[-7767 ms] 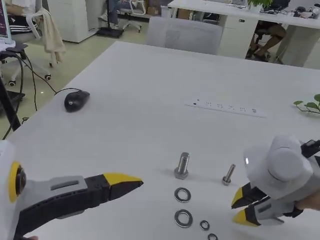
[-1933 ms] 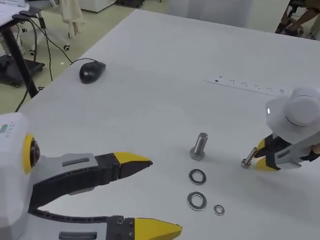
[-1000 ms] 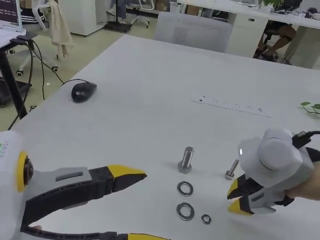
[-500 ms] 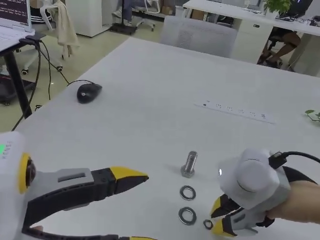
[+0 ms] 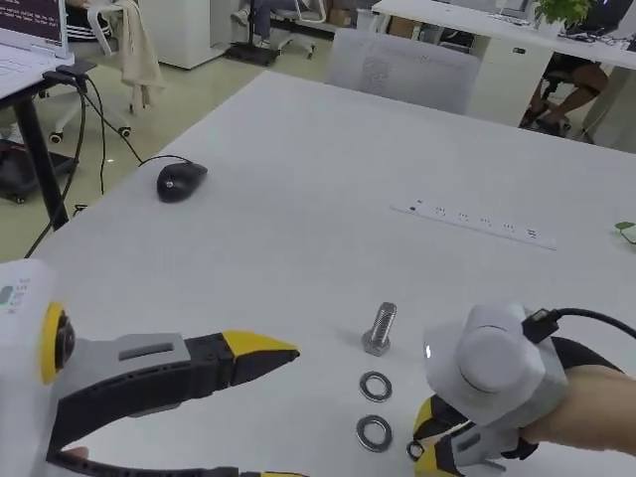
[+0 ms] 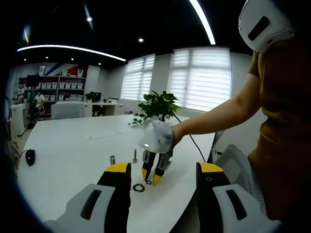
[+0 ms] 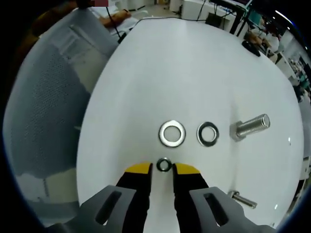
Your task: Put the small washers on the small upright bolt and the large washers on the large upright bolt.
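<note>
1. Counted on the bench (image 5: 298,199): two large washers (image 7: 172,134) (image 7: 208,134), one small washer (image 7: 164,164), one large bolt (image 7: 250,127), one small bolt (image 7: 240,198).
2. Small washer flat between the tips of the right tongs (image 5: 427,440), narrowly parted, just clear of it.
3. Nothing in the left tongs (image 5: 286,412), spread wide.
4. Hidden behind the right tongs in the head view: the small bolt.
</note>
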Available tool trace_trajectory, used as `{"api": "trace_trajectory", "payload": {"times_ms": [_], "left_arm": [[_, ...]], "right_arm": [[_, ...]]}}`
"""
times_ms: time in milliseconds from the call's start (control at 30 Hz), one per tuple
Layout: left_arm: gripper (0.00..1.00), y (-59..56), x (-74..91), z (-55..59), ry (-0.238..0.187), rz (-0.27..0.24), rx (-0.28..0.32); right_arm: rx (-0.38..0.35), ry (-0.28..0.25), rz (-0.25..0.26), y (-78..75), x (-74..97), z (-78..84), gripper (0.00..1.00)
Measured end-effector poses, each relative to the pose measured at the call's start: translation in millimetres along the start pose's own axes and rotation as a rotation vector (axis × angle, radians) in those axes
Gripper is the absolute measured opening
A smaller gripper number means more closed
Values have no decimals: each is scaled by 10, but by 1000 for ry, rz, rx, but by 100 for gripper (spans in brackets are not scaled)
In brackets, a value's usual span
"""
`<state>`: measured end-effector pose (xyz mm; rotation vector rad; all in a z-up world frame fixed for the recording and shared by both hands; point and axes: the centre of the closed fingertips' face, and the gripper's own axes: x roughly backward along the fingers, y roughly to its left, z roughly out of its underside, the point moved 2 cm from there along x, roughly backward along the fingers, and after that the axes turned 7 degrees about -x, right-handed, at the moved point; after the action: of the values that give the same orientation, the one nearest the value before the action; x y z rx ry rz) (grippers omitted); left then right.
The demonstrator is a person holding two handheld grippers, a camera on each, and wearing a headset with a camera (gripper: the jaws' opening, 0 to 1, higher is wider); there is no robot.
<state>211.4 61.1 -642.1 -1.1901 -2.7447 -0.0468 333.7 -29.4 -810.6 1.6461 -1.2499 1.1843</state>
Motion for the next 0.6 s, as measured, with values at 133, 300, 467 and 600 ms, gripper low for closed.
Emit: {"api": "trace_trajectory", "payload": {"times_ms": [133, 300, 467, 600], "left_arm": [[53, -16, -8, 6, 5, 3, 0], [53, -12, -7, 8, 9, -1, 0], [53, -19, -9, 9, 12, -1, -3], [53, -36, -22, 3, 12, 4, -3]], "right_arm": [[16, -1, 6, -6, 0, -1, 16], [50, 15, 13, -4, -10, -2, 14], [28, 11, 19, -16, -4, 2, 12], [1, -2, 21, -22, -1, 5, 12]]}}
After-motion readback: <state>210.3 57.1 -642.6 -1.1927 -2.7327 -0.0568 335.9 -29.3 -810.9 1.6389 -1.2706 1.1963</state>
